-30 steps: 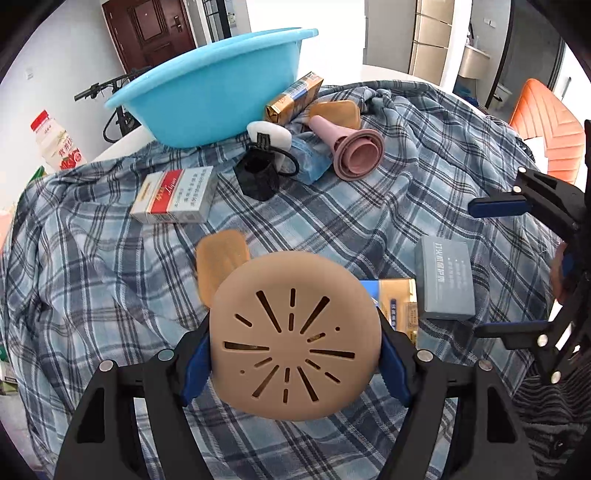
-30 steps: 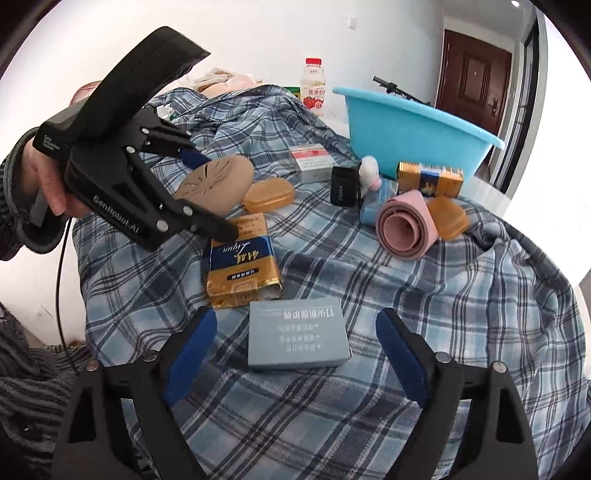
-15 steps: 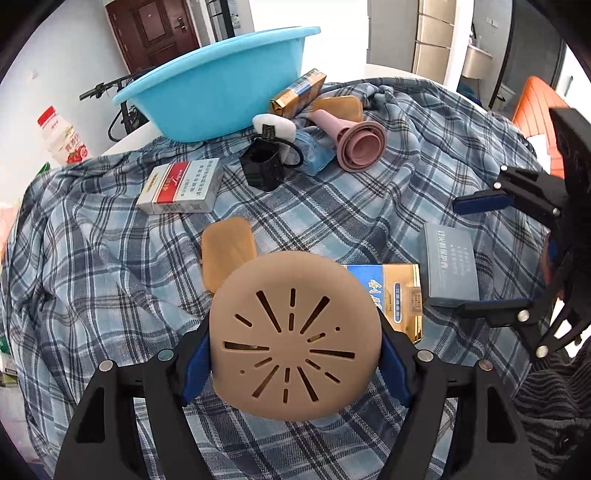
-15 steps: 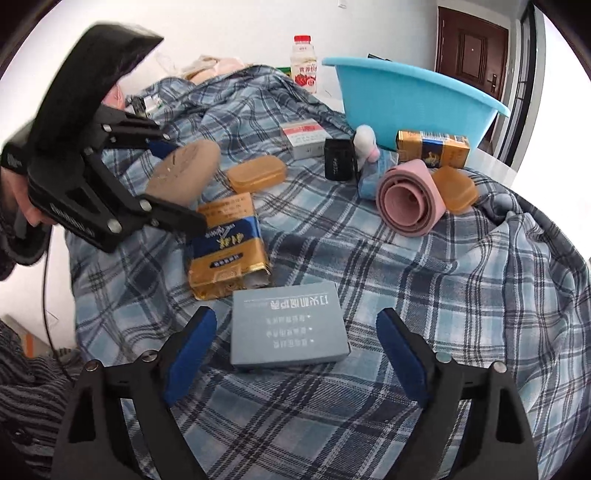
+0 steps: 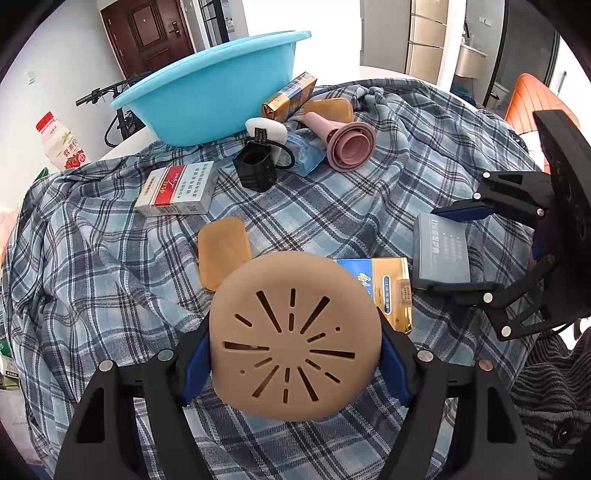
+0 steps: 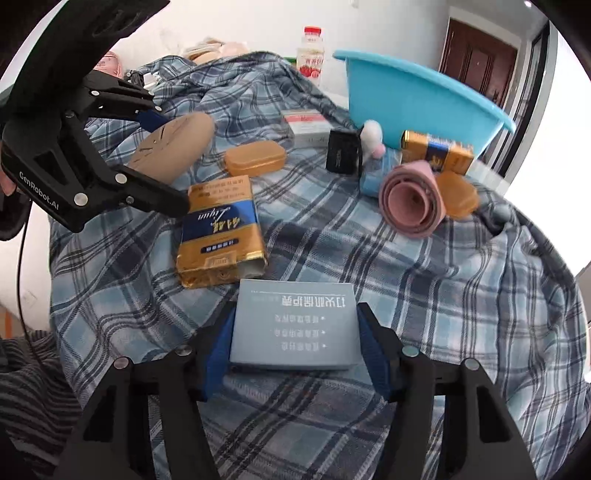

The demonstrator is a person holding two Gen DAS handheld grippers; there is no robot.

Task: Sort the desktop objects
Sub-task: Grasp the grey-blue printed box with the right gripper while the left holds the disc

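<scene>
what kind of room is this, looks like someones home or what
Most likely a home, perhaps a dining area: a dark wooden entrance door, a bicycle parked indoors behind the light blue plastic basin, and a table draped in blue plaid cloth.

We see a soft plaid cloth under everything. At twelve o'clock sits a glossy plastic basin; the gold pack shines like foil, the grey-blue box looks matt cardboard.

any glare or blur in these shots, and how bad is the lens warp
Left wrist view: window behind the blue basin is blown out white; the round tan lid stays sharp. Right wrist view: white glare at the right edge, slight blur on the yellow box. Both views bulge, with dark corners.
</scene>
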